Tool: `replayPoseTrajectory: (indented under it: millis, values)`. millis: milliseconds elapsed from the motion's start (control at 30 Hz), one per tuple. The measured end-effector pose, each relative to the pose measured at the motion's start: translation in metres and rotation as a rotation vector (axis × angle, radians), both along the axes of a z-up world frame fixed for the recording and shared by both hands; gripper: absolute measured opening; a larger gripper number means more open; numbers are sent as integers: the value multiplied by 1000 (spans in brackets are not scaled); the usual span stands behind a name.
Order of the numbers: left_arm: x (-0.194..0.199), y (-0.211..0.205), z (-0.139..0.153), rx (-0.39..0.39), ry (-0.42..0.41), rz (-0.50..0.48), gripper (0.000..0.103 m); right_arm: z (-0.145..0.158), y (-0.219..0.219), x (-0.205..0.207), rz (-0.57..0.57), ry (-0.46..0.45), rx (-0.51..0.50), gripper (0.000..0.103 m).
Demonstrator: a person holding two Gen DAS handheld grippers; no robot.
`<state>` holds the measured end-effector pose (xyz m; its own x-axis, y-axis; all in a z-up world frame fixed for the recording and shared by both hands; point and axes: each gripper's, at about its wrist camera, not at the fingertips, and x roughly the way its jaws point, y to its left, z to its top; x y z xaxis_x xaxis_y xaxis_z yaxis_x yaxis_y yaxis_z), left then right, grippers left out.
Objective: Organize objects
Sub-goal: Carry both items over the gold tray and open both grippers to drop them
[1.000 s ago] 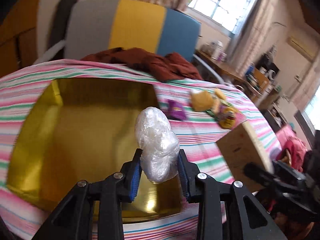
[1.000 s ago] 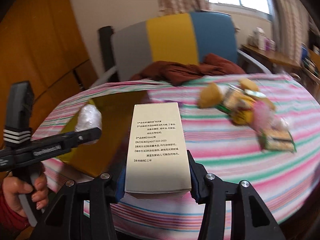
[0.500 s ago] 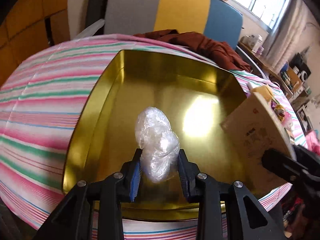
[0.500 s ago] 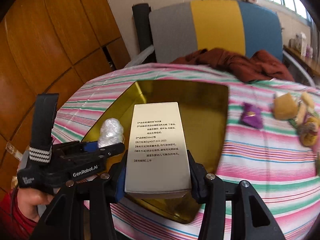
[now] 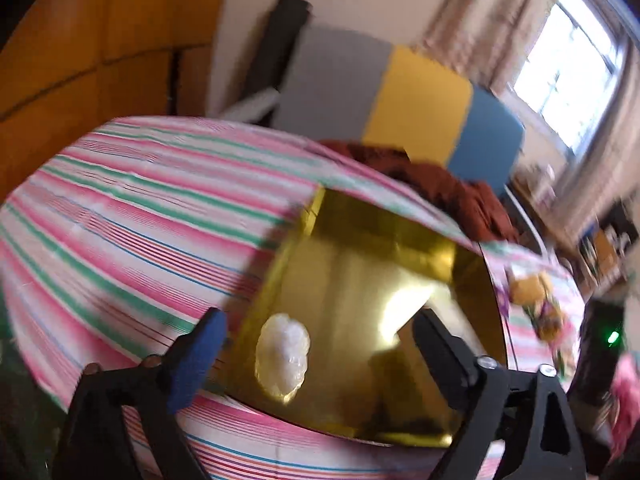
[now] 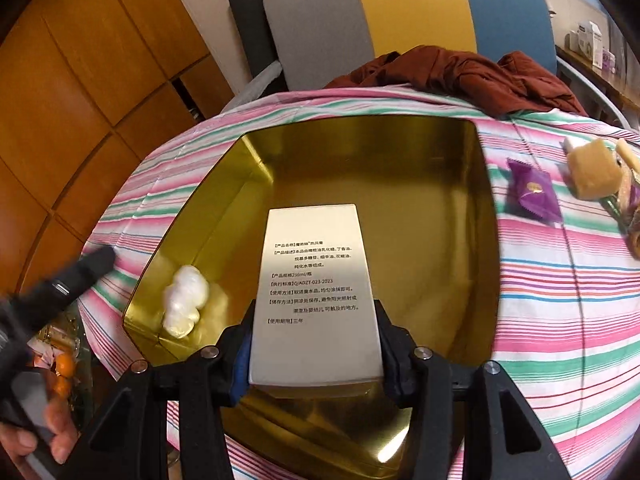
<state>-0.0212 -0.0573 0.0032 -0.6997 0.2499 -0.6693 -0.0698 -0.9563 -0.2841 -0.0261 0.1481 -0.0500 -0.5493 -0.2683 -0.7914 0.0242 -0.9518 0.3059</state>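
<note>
Striped pink, green and white cloth covers the round tabletop (image 6: pixel 568 280), with wood panelling on the left and a grey, yellow and blue chair (image 6: pixel 400 12) behind, a dark red garment (image 6: pixel 472 72) draped at its edge. On the cloth sits a gold tin tray (image 6: pixel 460 168). A plastic-wrapped white bundle (image 6: pixel 185 300) lies loose in the tray's near-left corner, against the wall. The left tool (image 5: pixel 316 344) hangs above that corner with its fingers spread wide, gripping nothing. The right tool (image 6: pixel 314 364) is clenched on a cream carton (image 6: pixel 316 292) with printed text, held over the tray's floor. Right of the tray lie a purple sachet (image 6: pixel 534 192) and a yellow block (image 6: pixel 592 170) among other wrapped snacks.
</note>
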Motion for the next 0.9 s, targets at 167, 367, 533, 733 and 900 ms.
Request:
replayPoseTrajectory:
  millis: [167, 367, 533, 733, 900]
  values:
    - [9, -19, 15, 39, 58, 93, 100, 3, -21, 0, 85, 15, -79, 66]
    - [21, -36, 18, 109, 74, 155, 101, 17, -19, 19, 111, 88, -73, 66]
    - [22, -27, 19, 105, 60, 139, 101, 11, -19, 14, 115, 52, -101, 66]
    - [27, -16, 22, 102, 68, 132, 103, 19, -17, 22, 163, 80, -185, 66]
    - [29, -1, 19, 122, 47, 102, 103, 40, 8, 40, 84, 189, -110, 66]
